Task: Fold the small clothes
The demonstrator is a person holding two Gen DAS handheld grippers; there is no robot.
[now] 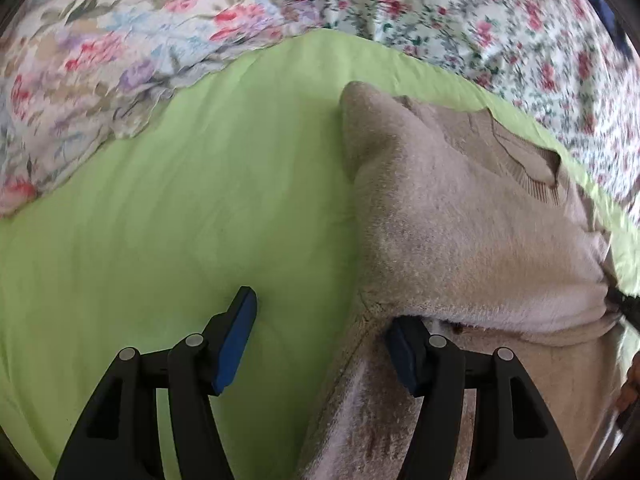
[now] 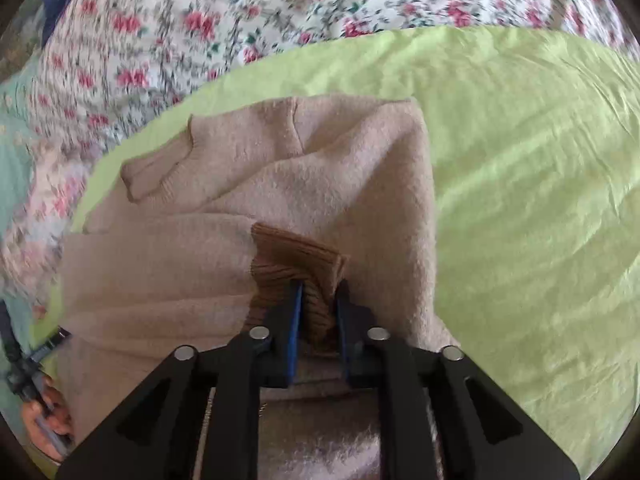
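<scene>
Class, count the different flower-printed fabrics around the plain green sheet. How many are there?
2. A pastel large-bloom floral cloth lies left of the green sheet; a white small-rose cloth runs along its far edge. Others may be hidden.

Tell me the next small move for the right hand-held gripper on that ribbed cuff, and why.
Probably lift the right hand-held gripper up and back off the ribbed cuff. Its jaws stand slightly apart around the cuff, which already lies across the folded beige sweater on the green sheet, so the sleeve looks placed. The left hand-held gripper is open at the sweater's edge.
</scene>
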